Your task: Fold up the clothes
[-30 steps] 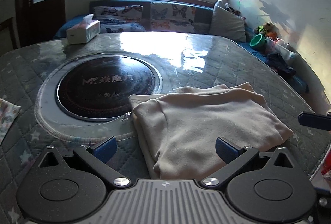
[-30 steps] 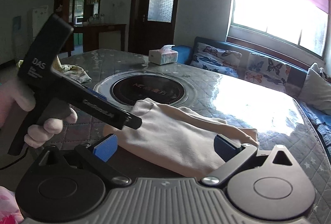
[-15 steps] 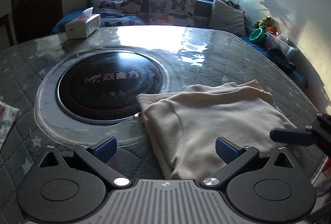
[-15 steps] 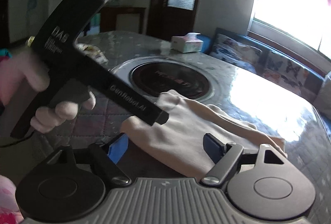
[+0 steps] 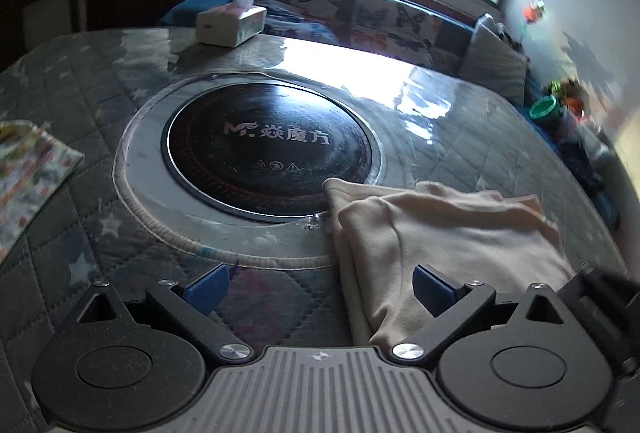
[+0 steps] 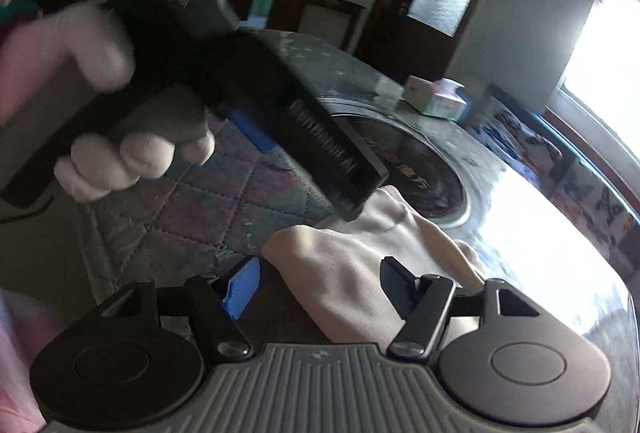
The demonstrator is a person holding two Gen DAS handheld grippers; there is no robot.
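- Since 1 second ago both of my views have rolled and the folded cream garment (image 5: 448,233) sits further to the right in the left wrist view, while in the right wrist view it is now nearer to my right gripper (image 6: 316,287).
- My right gripper has just been closing its jaws; the near corner of the garment lies between the 2 blue pads, but they do not press on it, so it is open.
- My left gripper (image 5: 320,283) stands with its fingers wide apart; the left edge of the garment lies between them, close to the right pad, and nothing is gripped.
- The garment lies folded near the table's near edge, and its far-left corner overlaps the rim of the round black cooktop (image 5: 272,149) in the middle of the table (image 5: 100,89).
- In the right wrist view I see the person's hand (image 6: 104,113) holding the left gripper's handle above the quilted table cover.
- A tissue box (image 5: 230,25) stands at the far edge of the table, and a patterned cloth (image 5: 28,177) lies at the left edge.
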